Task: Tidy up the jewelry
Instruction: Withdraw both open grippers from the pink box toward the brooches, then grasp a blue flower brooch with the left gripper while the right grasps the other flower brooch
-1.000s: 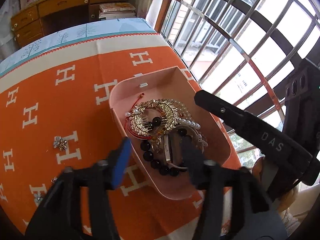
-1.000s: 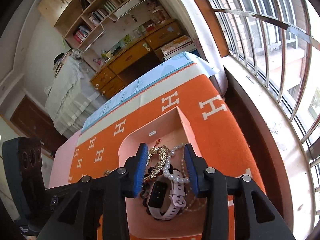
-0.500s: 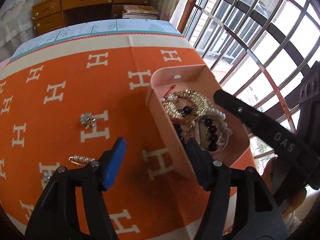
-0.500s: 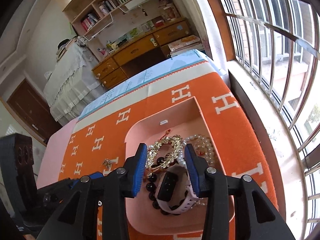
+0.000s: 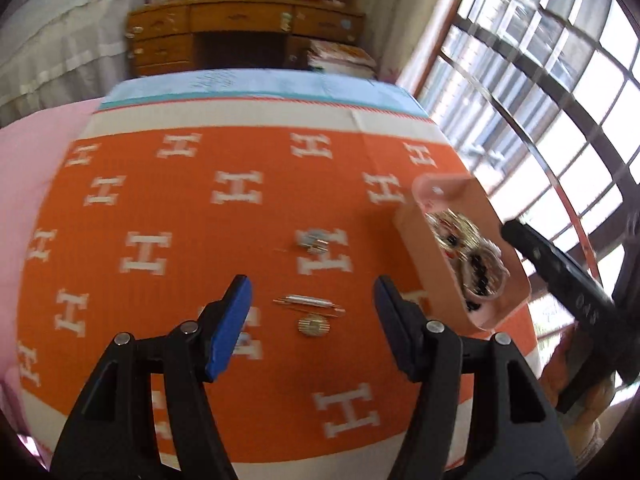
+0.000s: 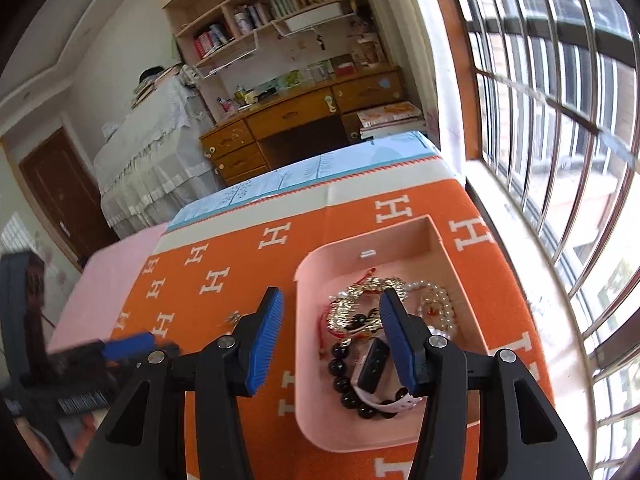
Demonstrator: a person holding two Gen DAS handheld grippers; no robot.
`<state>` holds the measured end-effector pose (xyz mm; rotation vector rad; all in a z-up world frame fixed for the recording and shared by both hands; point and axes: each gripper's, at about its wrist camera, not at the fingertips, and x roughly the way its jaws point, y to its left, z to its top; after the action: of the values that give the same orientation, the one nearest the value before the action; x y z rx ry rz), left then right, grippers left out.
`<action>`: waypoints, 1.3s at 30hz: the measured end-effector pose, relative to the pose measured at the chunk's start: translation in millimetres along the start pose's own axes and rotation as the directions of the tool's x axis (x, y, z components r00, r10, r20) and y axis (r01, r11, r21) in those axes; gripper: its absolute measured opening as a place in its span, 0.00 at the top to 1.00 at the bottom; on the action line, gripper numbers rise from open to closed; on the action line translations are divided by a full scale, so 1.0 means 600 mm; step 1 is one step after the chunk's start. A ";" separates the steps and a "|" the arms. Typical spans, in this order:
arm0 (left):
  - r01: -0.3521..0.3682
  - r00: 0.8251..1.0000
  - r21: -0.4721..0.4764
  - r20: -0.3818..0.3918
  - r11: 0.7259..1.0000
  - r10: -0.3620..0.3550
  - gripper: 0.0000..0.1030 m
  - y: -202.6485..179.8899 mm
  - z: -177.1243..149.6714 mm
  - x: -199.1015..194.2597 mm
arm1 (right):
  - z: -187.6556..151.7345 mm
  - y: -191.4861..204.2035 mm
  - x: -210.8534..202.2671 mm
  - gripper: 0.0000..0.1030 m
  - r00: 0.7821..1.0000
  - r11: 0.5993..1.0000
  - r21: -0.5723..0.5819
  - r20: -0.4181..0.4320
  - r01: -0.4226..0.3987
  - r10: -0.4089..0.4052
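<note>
A pink tray [image 6: 308, 280] on the orange cloth holds a gold bracelet [image 6: 352, 312], pearl strands [image 6: 436, 300], black beads [image 6: 344, 376] and a white smartwatch [image 6: 372, 372]. My right gripper [image 6: 332, 340] is open and empty above the tray's left wall. In the left wrist view the tray [image 5: 424, 248] lies at the right. My left gripper [image 5: 310, 320] is open and empty above a gold hair clip [image 5: 308, 303] and a round gold piece [image 5: 313, 325]. A silver brooch [image 5: 314, 240] lies farther off.
The orange cloth with white H marks [image 5: 168, 200] covers the table. A barred window [image 6: 560, 120] runs along the right edge. A wooden desk [image 6: 296, 120] and bookshelves stand beyond the table's far end. A pink surface [image 5: 36, 148] adjoins the left.
My left gripper has swung left, away from the tray, and now hangs over the loose pieces on the cloth. My right gripper has opened wider and stays over the tray.
</note>
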<state>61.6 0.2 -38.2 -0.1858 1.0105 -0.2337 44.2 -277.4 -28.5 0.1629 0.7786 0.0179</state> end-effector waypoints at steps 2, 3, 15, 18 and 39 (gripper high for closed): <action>-0.028 0.999 -0.028 0.024 0.999 0.029 0.41 0.032 0.002 -0.019 | -0.004 0.027 -0.010 0.50 1.000 0.998 -0.059 0.021 0.018 -0.017; -0.041 0.999 -0.036 0.032 0.998 0.043 0.41 0.043 0.001 -0.025 | -0.007 0.042 -0.016 0.50 0.999 0.996 -0.087 0.034 0.030 -0.027; -0.124 0.992 0.027 -0.012 0.992 0.125 0.41 0.127 -0.042 -0.005 | -0.064 0.184 -0.003 0.51 0.989 0.954 -0.260 -0.058 -0.147 0.137; -0.095 0.993 0.055 -0.069 0.994 0.099 0.41 0.134 -0.059 0.030 | -0.080 0.200 0.022 0.51 0.984 0.949 -0.269 -0.104 -0.166 0.143; -0.015 0.997 0.245 -0.072 0.969 0.034 0.44 0.091 -0.080 0.107 | -0.082 0.212 0.176 0.59 0.965 0.948 -0.277 -0.250 -0.155 0.084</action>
<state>59.1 32.7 -129.4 0.0608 1.0494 -0.3423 90.4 -136.8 -117.1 -0.0785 0.9922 0.2731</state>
